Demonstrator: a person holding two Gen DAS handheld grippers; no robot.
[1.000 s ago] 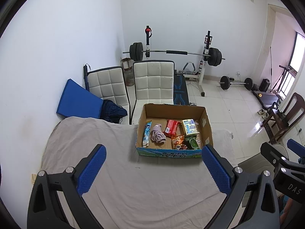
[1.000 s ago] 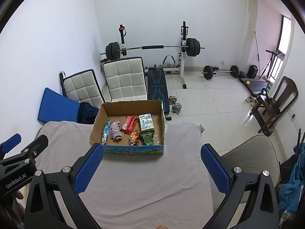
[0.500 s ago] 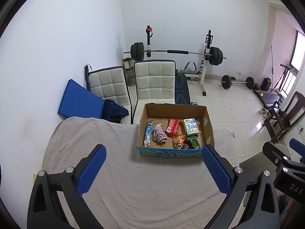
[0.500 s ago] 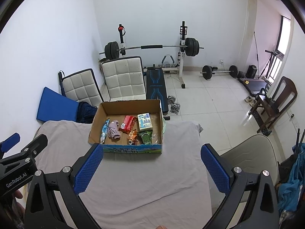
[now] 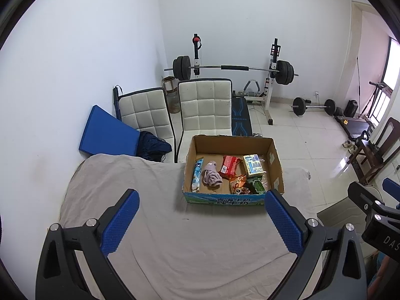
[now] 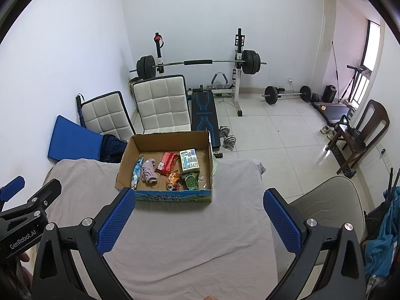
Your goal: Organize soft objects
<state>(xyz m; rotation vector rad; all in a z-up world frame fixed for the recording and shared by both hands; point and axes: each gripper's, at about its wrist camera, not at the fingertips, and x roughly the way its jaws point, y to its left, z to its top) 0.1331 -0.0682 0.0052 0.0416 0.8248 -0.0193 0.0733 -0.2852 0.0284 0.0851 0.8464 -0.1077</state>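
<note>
Above cloth-covered worktop (image 5: 175, 245): left gripper (image 5: 200, 222) and right gripper (image 6: 197, 221) held spread, empty, aimed at cardboard box (image 6: 172, 196); pouches kept contained inside for picking.

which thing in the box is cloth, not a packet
The crumpled mauve cloth in the cardboard box, between the blue-and-white packet and the red packet. It is matte and folded; the others are glossy printed wrappers.

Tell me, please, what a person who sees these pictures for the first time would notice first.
First comes the open cardboard box on the grey-covered table, holding colourful packets and a crumpled pink cloth. Behind it, against the white wall, a loaded barbell rests on its rack, with two white padded chairs in front. Both the left gripper and the right gripper have open, empty jaws short of the box.
</note>
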